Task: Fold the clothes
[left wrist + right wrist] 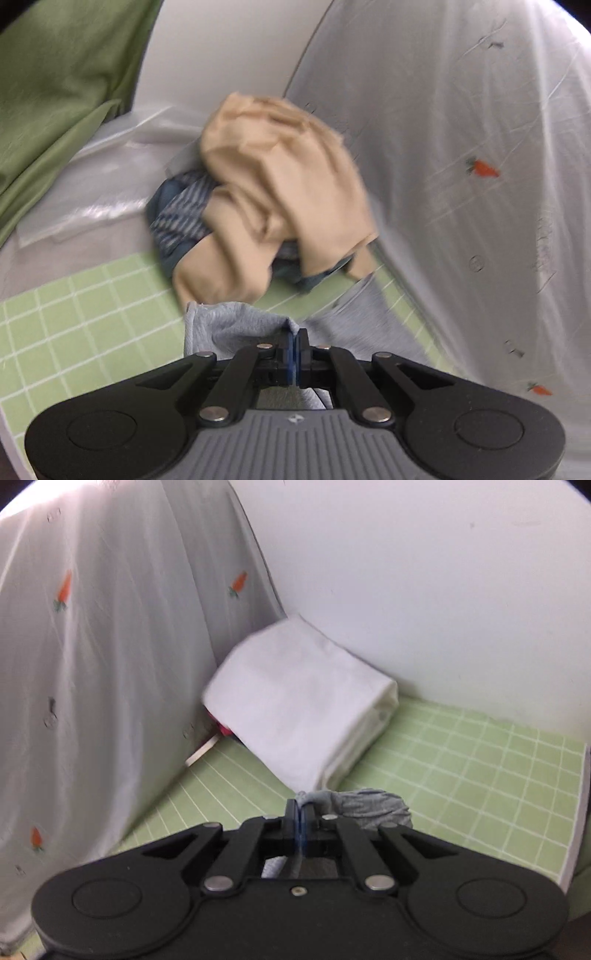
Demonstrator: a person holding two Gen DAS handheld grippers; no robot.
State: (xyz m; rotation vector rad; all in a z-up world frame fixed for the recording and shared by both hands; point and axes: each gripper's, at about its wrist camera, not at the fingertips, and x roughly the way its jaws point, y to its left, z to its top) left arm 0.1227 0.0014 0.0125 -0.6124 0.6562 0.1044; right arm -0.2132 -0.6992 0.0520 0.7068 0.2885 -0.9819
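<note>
My left gripper [293, 341] is shut on a fold of a light grey knit garment [229, 325], which hangs in front of it over the green checked mat [74, 314]. My right gripper [300, 812] is shut on another bunched edge of the grey garment [369, 806], held just above the mat [480, 768]. Beyond the left gripper lies a heap of a tan garment [280, 184] over a blue striped one [181, 214].
A white curtain with carrot prints hangs on the right in the left view [461, 166] and on the left in the right view [92, 646]. A folded white bundle [303, 705] leans against the white wall. A green sheet [55, 92] and clear plastic [99, 192] lie far left.
</note>
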